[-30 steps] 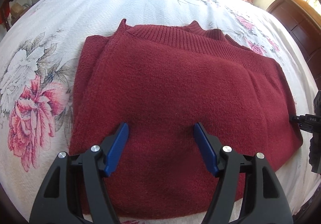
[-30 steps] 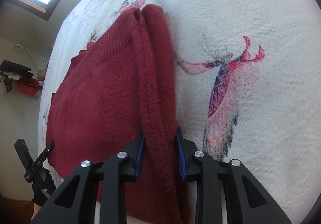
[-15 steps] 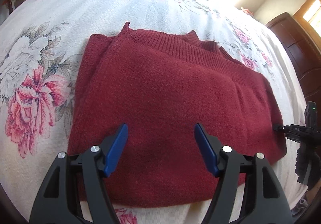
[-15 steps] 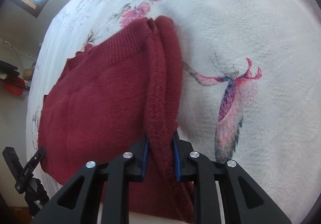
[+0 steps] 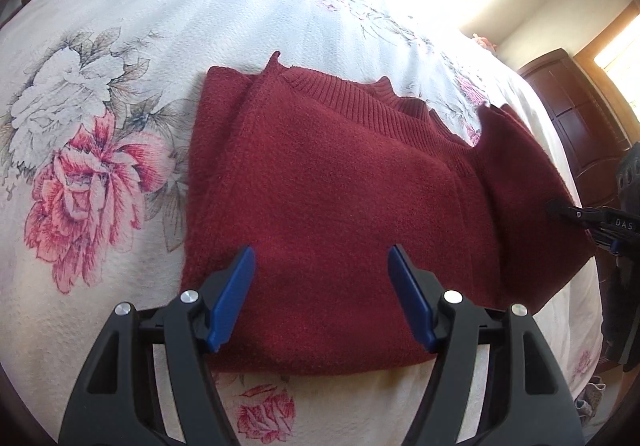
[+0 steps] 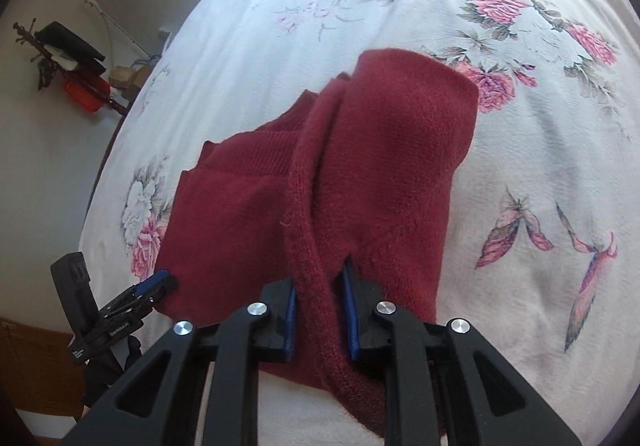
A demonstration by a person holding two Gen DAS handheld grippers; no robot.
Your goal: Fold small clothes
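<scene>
**Two grippers at one red sweater**

Folded sweater [image 5: 340, 186] lies on the floral bed [image 5: 160, 14]. Right gripper [image 6: 322, 310] has its jaws clenched on the sweater's raised right edge, apparently a sleeve seam. Left gripper [image 5: 322, 294] hovers over the near hem, jaws spread wide, empty.

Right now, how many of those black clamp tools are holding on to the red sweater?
1. The right gripper is shut on the red sweater's lifted side edge. The left gripper is open above the sweater's near edge, gripping nothing.

dark red knit sweater [image 5: 340, 206], folded, right edge raised
</scene>
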